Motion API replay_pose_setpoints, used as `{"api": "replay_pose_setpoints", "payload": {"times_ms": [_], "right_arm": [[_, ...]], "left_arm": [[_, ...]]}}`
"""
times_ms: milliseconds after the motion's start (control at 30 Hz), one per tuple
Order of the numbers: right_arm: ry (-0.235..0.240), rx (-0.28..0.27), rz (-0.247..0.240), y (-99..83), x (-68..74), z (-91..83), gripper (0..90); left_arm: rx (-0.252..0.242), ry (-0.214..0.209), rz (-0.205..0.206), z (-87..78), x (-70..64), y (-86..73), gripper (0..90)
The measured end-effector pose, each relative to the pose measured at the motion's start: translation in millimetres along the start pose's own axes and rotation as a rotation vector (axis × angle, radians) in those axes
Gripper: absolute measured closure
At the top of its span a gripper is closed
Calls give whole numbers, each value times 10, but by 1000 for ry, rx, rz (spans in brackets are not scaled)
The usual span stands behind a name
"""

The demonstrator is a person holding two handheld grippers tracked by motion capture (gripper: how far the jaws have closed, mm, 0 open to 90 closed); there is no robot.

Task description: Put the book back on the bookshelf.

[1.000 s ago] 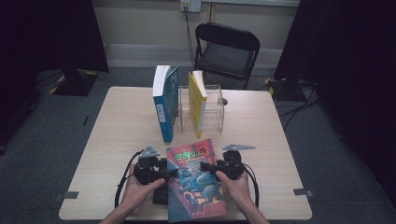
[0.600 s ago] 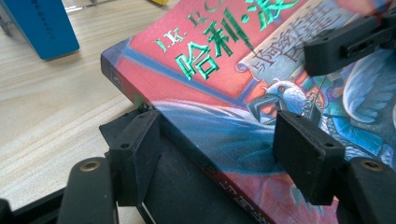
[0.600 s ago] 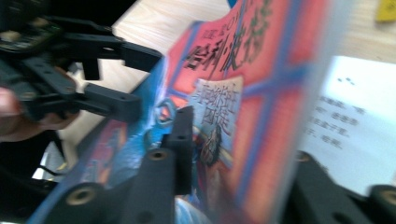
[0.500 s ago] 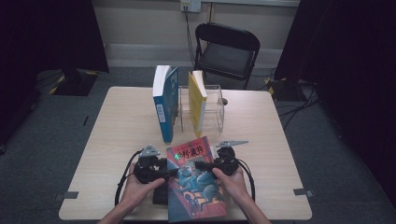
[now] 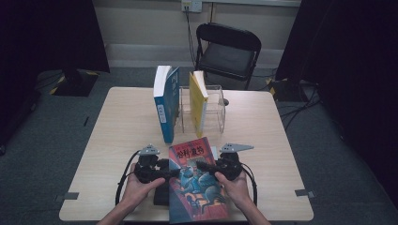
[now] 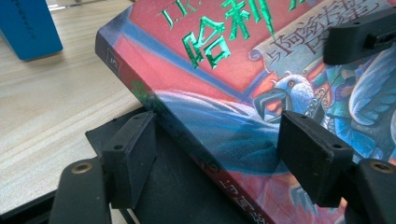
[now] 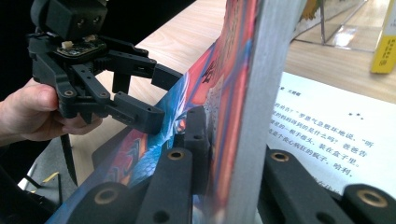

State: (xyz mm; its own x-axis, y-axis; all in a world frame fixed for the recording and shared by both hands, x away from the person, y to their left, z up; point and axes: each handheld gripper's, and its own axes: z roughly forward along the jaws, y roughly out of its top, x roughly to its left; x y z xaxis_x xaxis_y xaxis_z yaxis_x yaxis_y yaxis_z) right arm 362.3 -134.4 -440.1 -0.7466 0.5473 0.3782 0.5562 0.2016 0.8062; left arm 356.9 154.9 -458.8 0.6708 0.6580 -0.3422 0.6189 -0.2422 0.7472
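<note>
Wooden and pale, the table (image 5: 117, 140) sits in a dim room with a black folding chair (image 5: 228, 47) behind it. Our right gripper (image 5: 202, 165) is clamped on the front cover of the red picture book (image 5: 197, 183): in the right gripper view one jaw presses the painted outside of the lifted cover and the other sits behind it, over a printed page (image 7: 322, 135). Our left gripper (image 5: 170, 172) has its jaws spread wide at the book's spine side, one jaw low beside the spine and one above the cover, and we cannot see it pinching anything. The book lies at the near edge of the table between both hands, partly on a black pad (image 6: 187, 186). Farther out, toward the middle of the table, stands a clear acrylic book rack (image 5: 216, 110). A yellow book (image 5: 197, 103) stands upright inside it. A blue book (image 5: 166, 103) stands upright just beside the rack's left end; whether it is in a compartment we cannot tell.
</note>
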Motion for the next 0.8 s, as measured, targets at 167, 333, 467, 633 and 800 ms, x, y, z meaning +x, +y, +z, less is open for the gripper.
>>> {"api": "replay_pose_setpoints", "payload": {"times_ms": [167, 333, 467, 633, 800], "right_arm": [[12, -26, -16, 24, 48, -62, 802], [14, -35, -26, 38, 71, -90, 804], [19, -40, -26, 40, 73, -89, 806], [18, -45, -26, 46, 82, -97, 810], [1, -46, -55, 46, 97, -94, 816]], "left_arm": [[-4, -62, -22, 2, 21, 8, 280], [-2, -87, -33, 26, 28, 12, 274], [2, -133, -65, 83, 63, 13, 261], [0, -153, -73, 114, 71, 26, 249], [11, -199, -93, 122, 110, 37, 283]]}}
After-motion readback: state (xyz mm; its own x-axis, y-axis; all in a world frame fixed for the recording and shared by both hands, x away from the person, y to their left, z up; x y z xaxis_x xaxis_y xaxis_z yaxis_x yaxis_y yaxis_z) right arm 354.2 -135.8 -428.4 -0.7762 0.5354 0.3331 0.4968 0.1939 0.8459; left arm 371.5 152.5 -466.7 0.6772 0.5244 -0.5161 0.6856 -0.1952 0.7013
